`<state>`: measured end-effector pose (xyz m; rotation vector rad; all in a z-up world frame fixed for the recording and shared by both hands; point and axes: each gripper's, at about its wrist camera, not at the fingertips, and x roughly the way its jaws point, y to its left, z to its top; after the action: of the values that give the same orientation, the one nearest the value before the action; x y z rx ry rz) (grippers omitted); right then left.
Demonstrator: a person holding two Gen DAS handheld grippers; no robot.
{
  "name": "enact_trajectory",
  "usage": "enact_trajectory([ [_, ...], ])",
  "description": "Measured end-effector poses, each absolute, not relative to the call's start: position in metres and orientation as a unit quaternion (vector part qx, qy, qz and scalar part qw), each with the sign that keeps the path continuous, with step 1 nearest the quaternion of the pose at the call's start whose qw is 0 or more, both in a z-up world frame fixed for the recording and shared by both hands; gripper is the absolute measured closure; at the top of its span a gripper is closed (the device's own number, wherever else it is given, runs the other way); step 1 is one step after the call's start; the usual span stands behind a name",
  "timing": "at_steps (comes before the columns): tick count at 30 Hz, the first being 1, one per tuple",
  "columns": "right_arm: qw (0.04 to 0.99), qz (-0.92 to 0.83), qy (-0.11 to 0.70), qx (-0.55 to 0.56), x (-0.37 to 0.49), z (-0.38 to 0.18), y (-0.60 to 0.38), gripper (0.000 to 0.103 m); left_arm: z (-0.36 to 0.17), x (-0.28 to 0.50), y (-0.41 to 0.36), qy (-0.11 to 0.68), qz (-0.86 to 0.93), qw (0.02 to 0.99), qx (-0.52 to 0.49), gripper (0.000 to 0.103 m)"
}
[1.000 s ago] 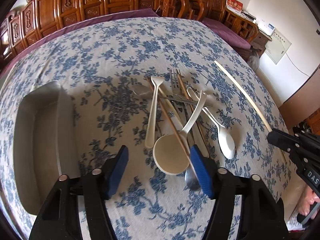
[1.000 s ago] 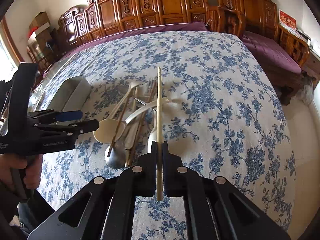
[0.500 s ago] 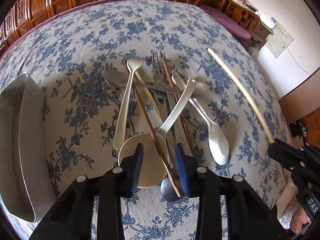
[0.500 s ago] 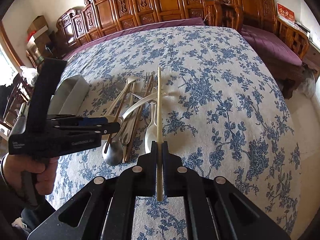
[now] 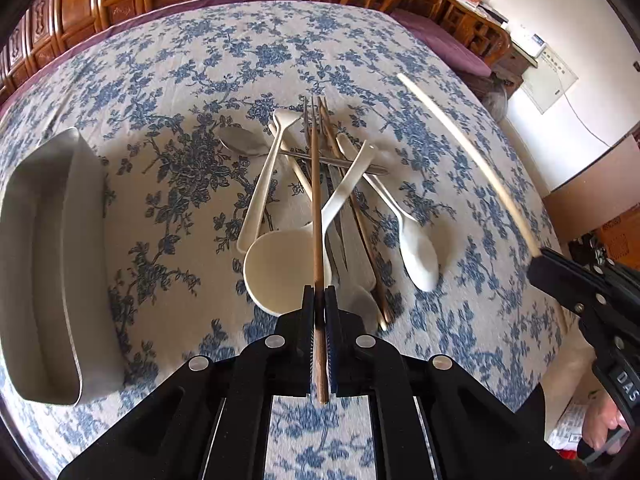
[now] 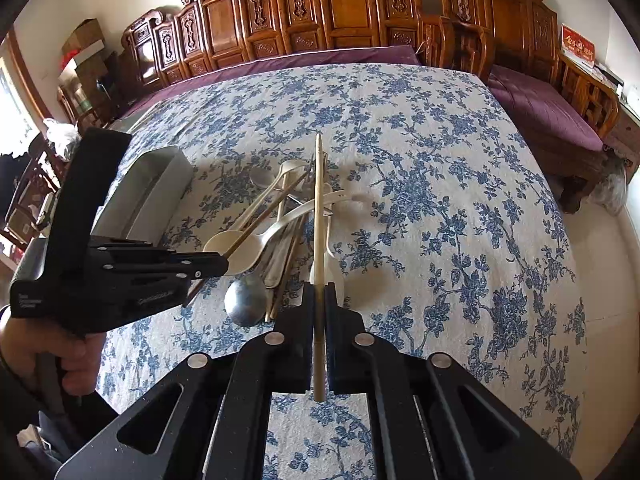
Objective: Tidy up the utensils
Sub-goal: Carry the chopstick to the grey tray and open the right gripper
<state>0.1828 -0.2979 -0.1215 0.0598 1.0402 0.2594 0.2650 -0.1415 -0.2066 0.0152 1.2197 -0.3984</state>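
A pile of utensils (image 5: 320, 200) lies on the blue-flowered tablecloth: white spoons, a white ladle (image 5: 280, 268), steel spoons, a fork and chopsticks. My left gripper (image 5: 319, 300) is shut on a brown chopstick (image 5: 316, 200) that points away over the pile. My right gripper (image 6: 319, 296) is shut on a pale chopstick (image 6: 318, 208) held above the pile's right side; it also shows in the left wrist view (image 5: 460, 152). The left gripper appears in the right wrist view (image 6: 216, 264) at the pile's left.
A steel tray (image 5: 52, 264) stands on the cloth left of the pile, also seen in the right wrist view (image 6: 148, 196). Carved wooden chairs (image 6: 320, 12) line the far side. The table edge drops off on the right (image 6: 580, 280).
My left gripper moved onto the pile, closed on the brown chopstick and lifted its near end. The right gripper kept holding the pale chopstick, nearly still.
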Motion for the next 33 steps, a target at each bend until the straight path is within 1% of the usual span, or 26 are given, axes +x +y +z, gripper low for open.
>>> enact_trajectory([
  [9, 0.866, 0.133, 0.482, 0.023, 0.179, -0.105, -0.269, 0.097, -0.168, 0.241, -0.103, 0.541, -0.197, 0.818, -0.007, 0.099],
  [16, 0.862, 0.167, 0.479, 0.002, 0.184, -0.1, -0.219, 0.097, -0.149, 0.229, -0.048, 0.528, -0.177, 0.831, -0.016, 0.099],
  [25, 0.85, 0.211, 0.483, -0.014, 0.202, -0.097, -0.15, 0.097, -0.15, 0.236, 0.029, 0.53, -0.126, 0.837, -0.04, 0.099],
  [33, 0.839, 0.232, 0.492, -0.027, 0.215, -0.096, -0.111, 0.097, -0.171, 0.255, 0.061, 0.549, -0.103, 0.828, -0.049, 0.099],
])
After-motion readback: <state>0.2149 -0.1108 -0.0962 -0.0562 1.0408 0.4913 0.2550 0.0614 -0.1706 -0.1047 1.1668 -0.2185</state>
